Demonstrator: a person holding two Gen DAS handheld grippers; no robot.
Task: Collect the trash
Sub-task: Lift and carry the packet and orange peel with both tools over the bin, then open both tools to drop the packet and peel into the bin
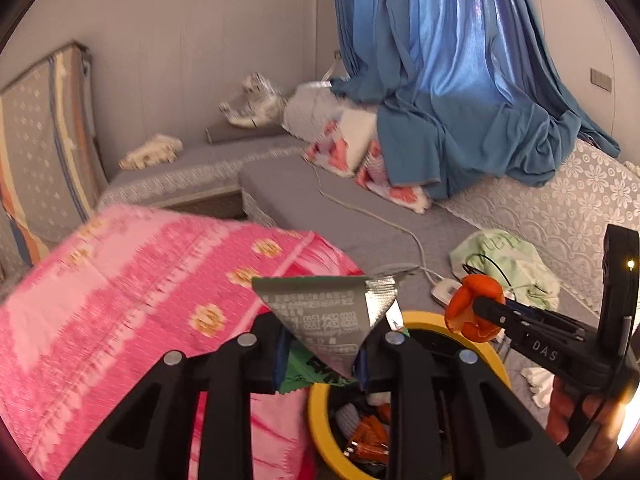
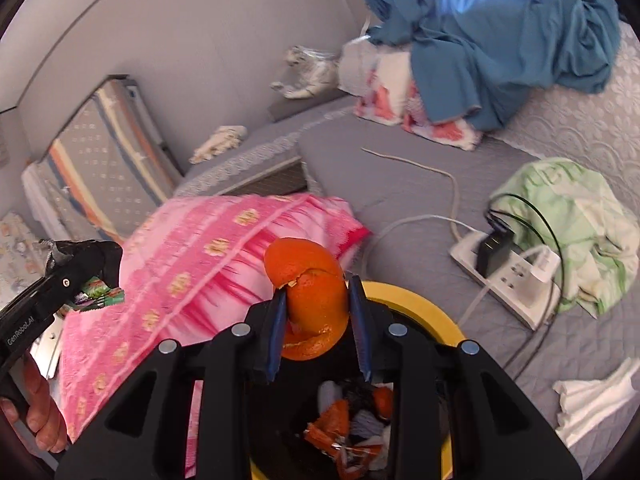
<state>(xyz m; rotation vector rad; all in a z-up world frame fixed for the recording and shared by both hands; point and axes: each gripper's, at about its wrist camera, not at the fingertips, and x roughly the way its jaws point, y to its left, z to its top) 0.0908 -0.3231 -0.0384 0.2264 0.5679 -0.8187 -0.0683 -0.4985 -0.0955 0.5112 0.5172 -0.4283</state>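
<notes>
My left gripper [image 1: 320, 364] is shut on a silver and green snack wrapper [image 1: 332, 316], held over the left rim of a yellow trash bin [image 1: 424, 318]. My right gripper [image 2: 318, 328] is shut on a piece of orange peel [image 2: 312, 280] above the same bin [image 2: 416, 300]. The bin holds several orange wrappers and scraps [image 2: 352, 428]. In the left wrist view the right gripper with the peel [image 1: 472, 304] is at the right. In the right wrist view the left gripper with the wrapper [image 2: 98, 292] is at the left.
A pink quilt [image 1: 140, 300] lies left of the bin. On the grey bed sheet [image 2: 400, 184] are a white power strip [image 2: 508, 276] with cables, a light green cloth [image 2: 568, 204], white crumpled tissue [image 2: 592, 396] and a blue curtain [image 1: 460, 80] heaped at the back.
</notes>
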